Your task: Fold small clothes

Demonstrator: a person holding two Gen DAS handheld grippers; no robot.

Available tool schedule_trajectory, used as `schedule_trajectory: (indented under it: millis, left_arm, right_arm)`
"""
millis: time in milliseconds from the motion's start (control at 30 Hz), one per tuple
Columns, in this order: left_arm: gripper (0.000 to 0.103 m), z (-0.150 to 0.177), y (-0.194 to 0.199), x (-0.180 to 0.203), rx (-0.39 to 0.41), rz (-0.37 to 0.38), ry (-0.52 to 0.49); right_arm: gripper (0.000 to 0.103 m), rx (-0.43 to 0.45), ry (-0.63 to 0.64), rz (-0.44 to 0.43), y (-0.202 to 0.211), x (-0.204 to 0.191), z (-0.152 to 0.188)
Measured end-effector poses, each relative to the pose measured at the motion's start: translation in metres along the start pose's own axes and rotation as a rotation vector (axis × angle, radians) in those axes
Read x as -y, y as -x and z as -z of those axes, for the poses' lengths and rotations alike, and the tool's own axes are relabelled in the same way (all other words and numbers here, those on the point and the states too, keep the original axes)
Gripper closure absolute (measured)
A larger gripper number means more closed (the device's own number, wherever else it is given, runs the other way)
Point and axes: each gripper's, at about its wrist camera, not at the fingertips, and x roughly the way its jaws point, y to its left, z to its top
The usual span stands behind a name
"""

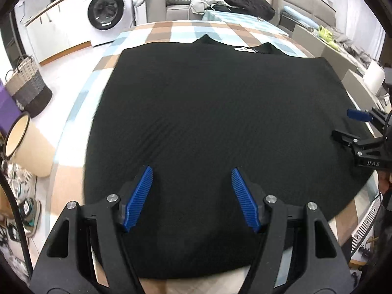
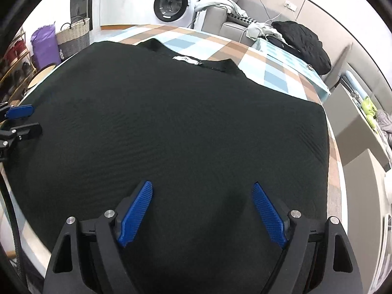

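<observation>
Black ribbed garment (image 1: 220,112) spread flat on checked tablecloth (image 1: 186,30), collar far side.

A white front-loading washing machine (image 1: 107,12) stands under a white counter (image 1: 56,2) by the far wall. Beside it sits a grey sofa (image 2: 227,22) heaped with clothing and a black cushion (image 2: 303,44). A woven laundry basket (image 1: 28,85) and a purple bag (image 2: 44,46) rest on the pale floor (image 1: 73,56). Daylight is even.

Matt black ribbed-knit garment (image 1: 220,112) lies on a checked woven tablecloth (image 1: 171,30); ridged blue plastic pads (image 2: 134,213) sit in matt black gripper frames with bright metal pins (image 2: 295,213)
</observation>
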Motion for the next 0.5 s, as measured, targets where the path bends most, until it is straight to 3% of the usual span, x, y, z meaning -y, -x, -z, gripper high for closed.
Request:
schedule_trajectory:
  millis: [67,267,500]
  left_arm:
    - [0.038,0.011,0.010,-0.009,0.004,-0.007,0.032]
    - [0.038,0.034,0.040,-0.030,0.047,0.033,0.139]
    - [0.038,0.061,0.077,-0.051,0.112,0.055,0.298]
  right_arm:
    - [0.018,-0.002,-0.037,-0.027,0.004,0.007,0.007]
    - [0.018,-0.028,-0.198,0.000,0.014,0.029,0.034]
    - [0.018,0.090,-0.231,-0.155,0.050,0.003,0.032]
